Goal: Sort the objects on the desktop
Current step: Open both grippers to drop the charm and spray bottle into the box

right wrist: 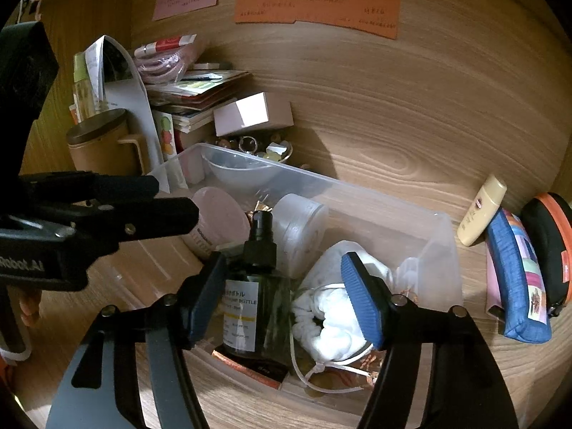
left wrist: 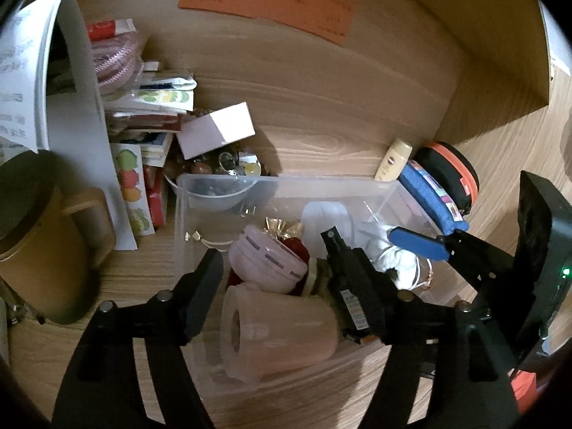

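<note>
Clear plastic bin on wooden tabletop, dark spray bottle lying inside beside white drawstring pouch; right claw and left claw both apart, gripping nothing; bottle likely rigid, slippery, best gripped across its body

Two close wrist views angled down, left and right, sharing the clear bin.
</note>
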Motion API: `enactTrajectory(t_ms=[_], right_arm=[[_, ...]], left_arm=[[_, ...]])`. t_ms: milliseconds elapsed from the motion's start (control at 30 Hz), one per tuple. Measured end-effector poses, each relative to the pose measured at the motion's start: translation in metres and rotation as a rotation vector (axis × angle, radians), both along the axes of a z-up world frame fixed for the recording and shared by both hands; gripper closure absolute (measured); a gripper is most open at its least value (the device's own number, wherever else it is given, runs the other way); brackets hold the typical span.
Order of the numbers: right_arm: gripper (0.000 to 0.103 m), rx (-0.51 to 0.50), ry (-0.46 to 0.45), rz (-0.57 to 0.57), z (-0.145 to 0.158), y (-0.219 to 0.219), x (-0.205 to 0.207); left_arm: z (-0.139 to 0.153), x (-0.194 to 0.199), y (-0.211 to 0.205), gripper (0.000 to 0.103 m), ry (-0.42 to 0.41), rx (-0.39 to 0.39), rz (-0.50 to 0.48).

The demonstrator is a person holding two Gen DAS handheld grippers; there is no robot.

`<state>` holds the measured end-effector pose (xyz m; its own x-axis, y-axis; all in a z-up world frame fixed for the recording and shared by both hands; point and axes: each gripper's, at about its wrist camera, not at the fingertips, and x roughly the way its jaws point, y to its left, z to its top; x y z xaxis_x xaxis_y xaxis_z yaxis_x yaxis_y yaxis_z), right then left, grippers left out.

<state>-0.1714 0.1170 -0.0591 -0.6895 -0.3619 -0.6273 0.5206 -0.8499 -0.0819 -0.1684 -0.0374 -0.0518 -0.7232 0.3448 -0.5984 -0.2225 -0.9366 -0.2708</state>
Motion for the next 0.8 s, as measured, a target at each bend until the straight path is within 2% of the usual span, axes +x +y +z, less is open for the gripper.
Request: enactTrajectory(t_ms=[33, 67, 200, 300, 600, 800], right_arm=[[0.029, -0.003, 0.004, -0.002, 0.001, 0.000, 0.001], [0.027, -0.004, 0.013, -0.006, 0.002, 0.001, 0.003], [0.026, -0.016, 0.026, -0.014, 0.007, 0.004, 0.005], [0.020, -0.014, 0.035, -0.025, 0.010, 0.005, 0.007], [0.017, -0.021, 0.065, -0.049, 0.022, 0.010, 0.019], [0.016, -0.063, 0.080, -0.072, 0.035, 0.021, 0.034]], left_arm=[[0.001, 0.001, -0.001, 0.028, 0.002, 0.002, 0.003], [0.002, 0.001, -0.002, 0.028, 0.003, 0.005, 0.005], [0.006, 0.005, -0.008, 0.020, -0.002, 0.028, 0.027], [0.011, 0.010, -0.010, 0.015, 0.001, 0.030, 0.056], [0.027, 0.038, -0.015, 0.014, 0.059, -0.056, 0.186], [0.035, 0.058, -0.015, 0.011, 0.087, -0.103, 0.239]])
